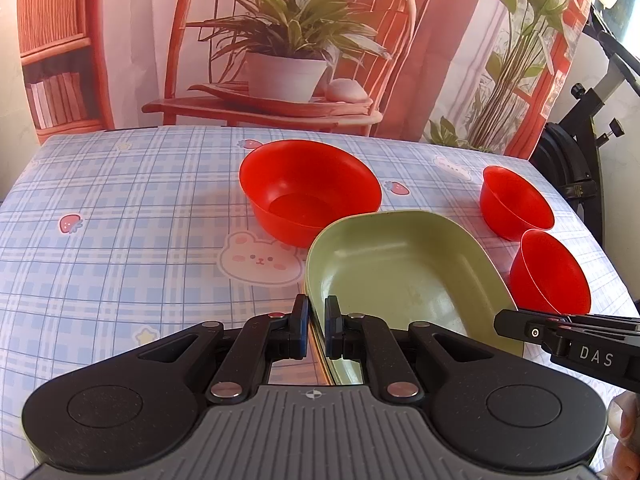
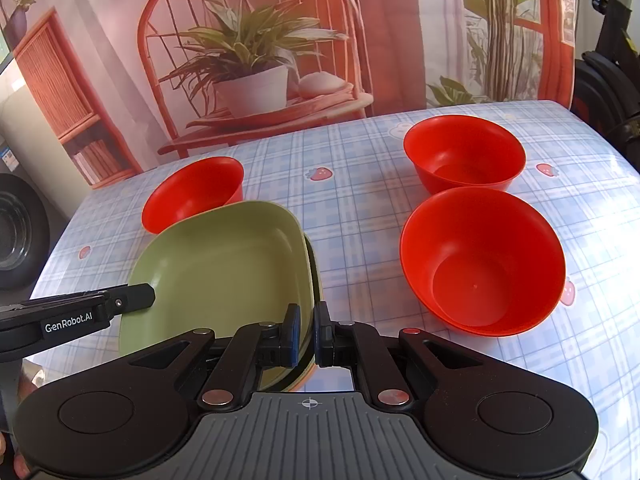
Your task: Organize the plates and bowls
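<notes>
Nearest in both wrist views is a green plate (image 1: 404,276), squarish with rounded corners and a raised rim, and each tool grips one side of it. The left gripper (image 1: 316,328) has its two black fingers clamped on the plate's left rim, one finger outside and one inside the edge. The right gripper (image 2: 306,334) is clamped the same way on the opposite rim, with a darker edge showing beneath the green one there, perhaps a second plate underneath, though that cannot be told for sure. In each view the other tool reaches in from the side to the plate's far edge. The plate sits low over the table (image 1: 120,208), which is covered by a blue checked cloth printed with strawberries and a bunny; whether the plate touches the cloth cannot be told. Just beyond the plate, close to its far rim, stands a large red bowl (image 1: 310,190), upright and empty. Off to the right side are two more red bowls, the nearer bowl (image 2: 482,260) and the farther bowl (image 2: 464,154), close together. Behind the table hangs a backdrop (image 1: 288,40) picturing a potted plant on a red chair.
</notes>
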`<state>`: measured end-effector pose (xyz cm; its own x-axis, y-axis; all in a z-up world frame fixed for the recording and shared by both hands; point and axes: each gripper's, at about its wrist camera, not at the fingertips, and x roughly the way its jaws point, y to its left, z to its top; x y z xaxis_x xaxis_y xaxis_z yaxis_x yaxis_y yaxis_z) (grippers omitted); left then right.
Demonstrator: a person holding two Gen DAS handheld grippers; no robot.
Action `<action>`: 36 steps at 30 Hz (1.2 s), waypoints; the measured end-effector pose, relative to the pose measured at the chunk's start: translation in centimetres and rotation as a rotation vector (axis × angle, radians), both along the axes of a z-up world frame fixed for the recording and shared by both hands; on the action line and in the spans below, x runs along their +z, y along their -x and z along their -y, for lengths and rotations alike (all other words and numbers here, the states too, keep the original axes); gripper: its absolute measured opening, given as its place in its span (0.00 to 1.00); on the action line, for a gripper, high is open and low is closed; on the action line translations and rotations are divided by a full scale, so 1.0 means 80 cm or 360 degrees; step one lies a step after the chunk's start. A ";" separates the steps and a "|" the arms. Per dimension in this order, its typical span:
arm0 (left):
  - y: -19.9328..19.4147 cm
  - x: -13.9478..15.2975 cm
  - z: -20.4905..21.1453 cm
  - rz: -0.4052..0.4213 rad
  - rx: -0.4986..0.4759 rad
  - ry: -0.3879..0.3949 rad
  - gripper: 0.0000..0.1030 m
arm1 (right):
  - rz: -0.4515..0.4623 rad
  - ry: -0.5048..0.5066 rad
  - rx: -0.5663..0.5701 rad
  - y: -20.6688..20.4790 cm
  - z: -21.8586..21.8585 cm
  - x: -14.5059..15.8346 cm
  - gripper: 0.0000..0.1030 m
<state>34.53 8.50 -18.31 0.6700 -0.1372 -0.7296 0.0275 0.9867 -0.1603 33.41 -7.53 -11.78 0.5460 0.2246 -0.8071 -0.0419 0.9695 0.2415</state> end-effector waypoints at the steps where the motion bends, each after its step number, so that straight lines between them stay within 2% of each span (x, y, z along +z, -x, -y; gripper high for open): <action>1: 0.000 0.000 0.000 0.0000 0.0000 0.0002 0.08 | 0.0001 0.0001 0.0002 0.001 0.000 0.000 0.06; 17: 0.007 0.004 -0.005 0.0041 0.0028 0.0083 0.08 | 0.0002 -0.0012 0.0007 0.006 0.005 -0.001 0.07; 26: 0.021 0.009 -0.009 0.0041 0.0064 0.0160 0.08 | 0.0012 -0.0024 0.0056 0.018 0.014 0.012 0.07; 36: 0.022 0.000 -0.006 0.0013 0.0067 0.0126 0.08 | -0.0005 -0.0025 0.0068 0.022 0.009 0.002 0.05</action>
